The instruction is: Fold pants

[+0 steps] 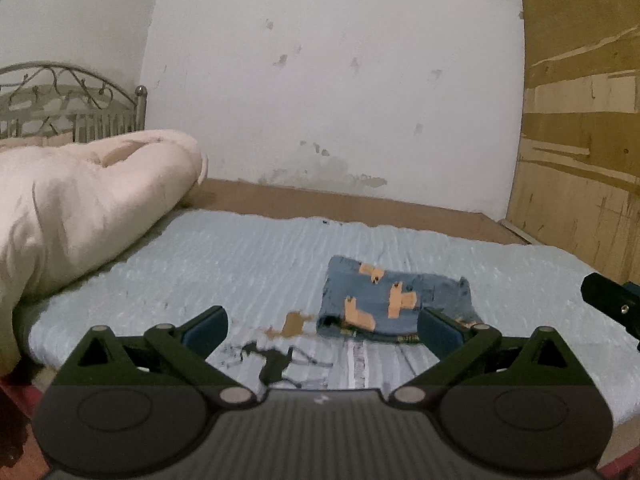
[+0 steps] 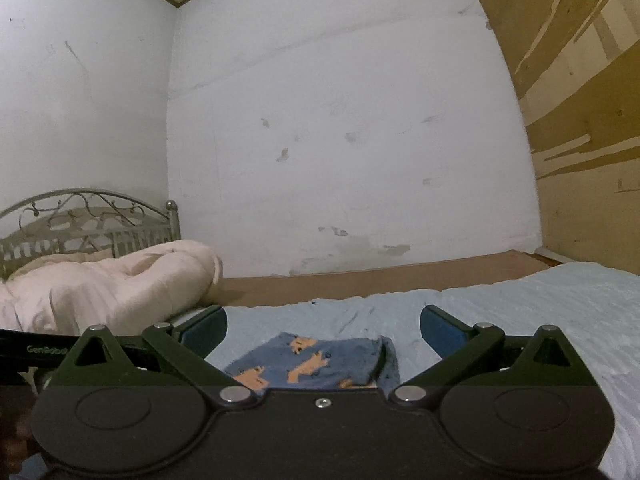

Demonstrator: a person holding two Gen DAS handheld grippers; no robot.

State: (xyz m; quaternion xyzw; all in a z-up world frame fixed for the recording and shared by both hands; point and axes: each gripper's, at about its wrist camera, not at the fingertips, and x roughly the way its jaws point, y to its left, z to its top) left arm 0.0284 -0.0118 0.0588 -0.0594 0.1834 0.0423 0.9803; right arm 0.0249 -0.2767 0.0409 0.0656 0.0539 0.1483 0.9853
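Observation:
The pants (image 1: pixel 394 300) are small, blue, with orange animal prints, and lie folded into a compact rectangle on the light blue bed sheet (image 1: pixel 240 256). My left gripper (image 1: pixel 322 330) is open and empty, just in front of the pants' near edge. My right gripper (image 2: pixel 322 330) is open and empty, hovering over the near side of the pants (image 2: pixel 316 360). Part of the right gripper shows at the right edge of the left wrist view (image 1: pixel 612 300).
A cream duvet (image 1: pixel 80 204) is bunched at the left by a metal headboard (image 1: pixel 72 108). A white wall (image 1: pixel 340 80) runs behind the bed and a cardboard panel (image 1: pixel 580 140) stands at the right. The sheet has dark and tan printed marks (image 1: pixel 280 348) near the left gripper.

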